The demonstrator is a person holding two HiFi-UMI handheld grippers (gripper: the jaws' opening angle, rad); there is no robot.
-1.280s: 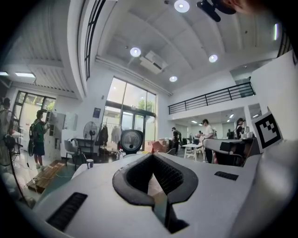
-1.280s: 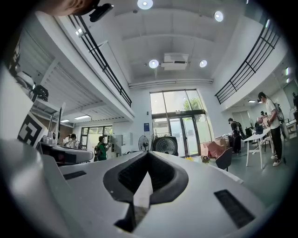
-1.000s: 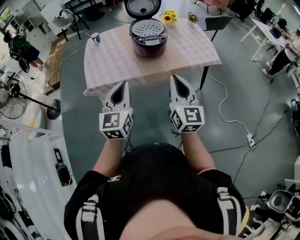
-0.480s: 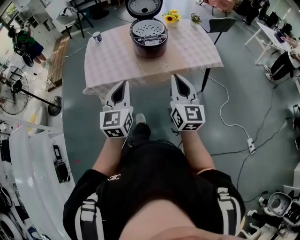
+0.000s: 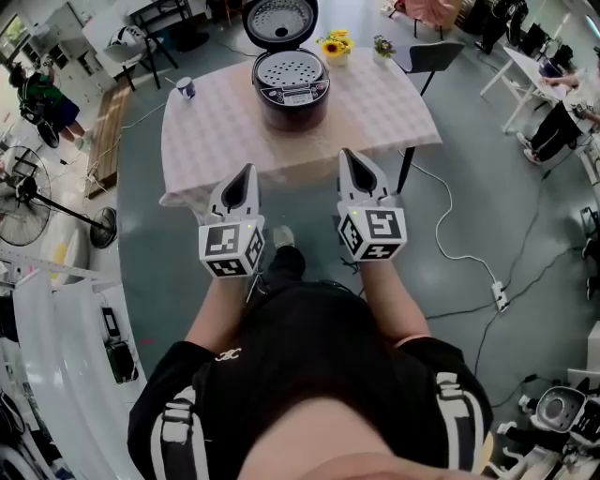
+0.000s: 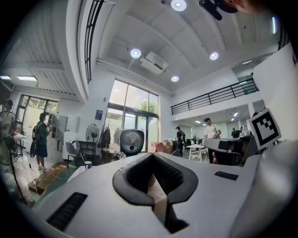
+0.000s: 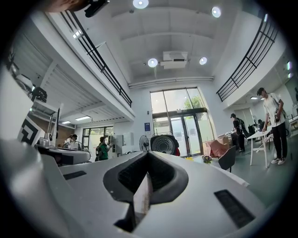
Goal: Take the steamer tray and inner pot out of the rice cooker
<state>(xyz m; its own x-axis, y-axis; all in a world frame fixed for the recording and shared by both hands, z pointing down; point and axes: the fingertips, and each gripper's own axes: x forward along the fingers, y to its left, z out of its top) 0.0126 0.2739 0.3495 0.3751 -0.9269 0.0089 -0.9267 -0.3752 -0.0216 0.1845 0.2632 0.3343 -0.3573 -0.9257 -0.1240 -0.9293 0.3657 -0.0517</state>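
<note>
Table (image 5: 216, 131): ahead of the person who holds the grippers.
Rice cooker (image 5: 292, 89): on the table, at mid-width, toward the far edge.
Lid (image 5: 280, 19): stands up behind the cooker body.
Steamer tray (image 5: 288, 67): seated in the cooker's open top.
Cup (image 5: 186, 88): on the table's far left corner, well apart from the cooker.
Flowers (image 5: 334, 44): at the far edge, just right of the lid.
Chair (image 5: 434, 52): on the floor beyond the far right corner.
Left gripper (image 5: 248, 172): at the table's near edge, left of the cooker's line.
Right gripper (image 5: 349, 156): beside the left gripper, to its right, well apart from the cooker.
Standing fan (image 5: 23, 197): on the floor, well left of the table.
Power strip (image 5: 498, 296): on the floor, to the person's right.
</note>
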